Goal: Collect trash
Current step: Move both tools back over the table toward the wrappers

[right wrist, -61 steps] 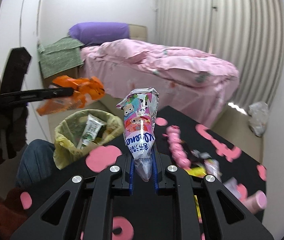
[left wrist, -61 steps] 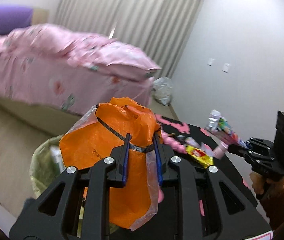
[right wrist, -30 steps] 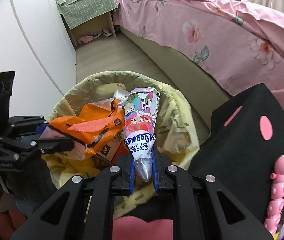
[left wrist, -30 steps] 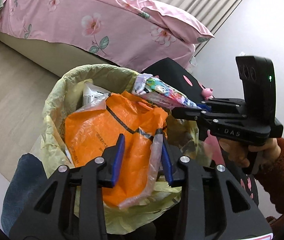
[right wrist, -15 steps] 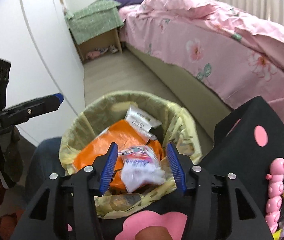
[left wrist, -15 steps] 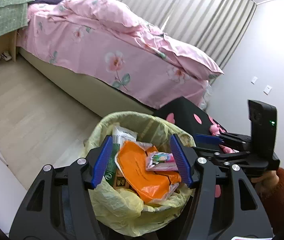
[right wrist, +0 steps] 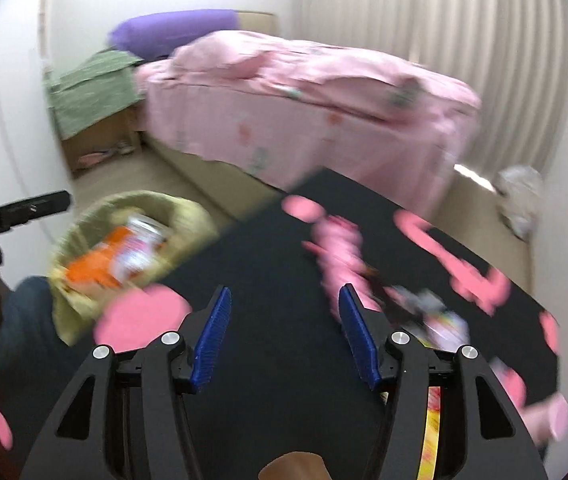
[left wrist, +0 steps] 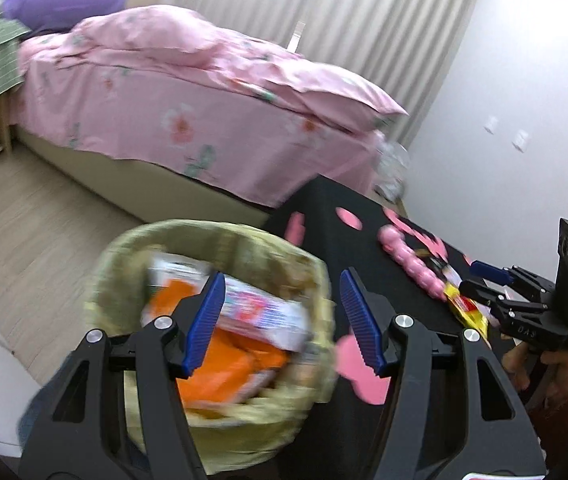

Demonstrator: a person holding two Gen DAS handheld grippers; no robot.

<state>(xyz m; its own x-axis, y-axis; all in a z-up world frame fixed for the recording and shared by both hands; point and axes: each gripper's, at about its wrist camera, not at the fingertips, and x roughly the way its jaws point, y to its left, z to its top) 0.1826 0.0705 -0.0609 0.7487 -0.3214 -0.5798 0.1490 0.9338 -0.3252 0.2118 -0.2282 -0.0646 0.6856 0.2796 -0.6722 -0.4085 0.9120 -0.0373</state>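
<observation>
Left gripper (left wrist: 280,320): jaws spread wide with nothing between them. It hangs over the trash bin.
Right gripper (right wrist: 282,336): jaws are opening and nothing is between them. It is over the black table (right wrist: 268,280).
Trash bin (left wrist: 124,256): at 7 o'clock in the left view, just beside the table's left edge. It has a yellow liner.
In the bin: an orange bag (left wrist: 224,364) with a colorful snack wrapper (left wrist: 260,312) on top.
Trash on the table: a yellow wrapper (left wrist: 465,310) and more blurry wrappers (right wrist: 439,316) at 4 o'clock in the right view.
Pink toy (left wrist: 411,260): lies on the table near the wrappers.
Open room: bare floor (left wrist: 24,220) between the bin and the pink bed (left wrist: 164,112).
</observation>
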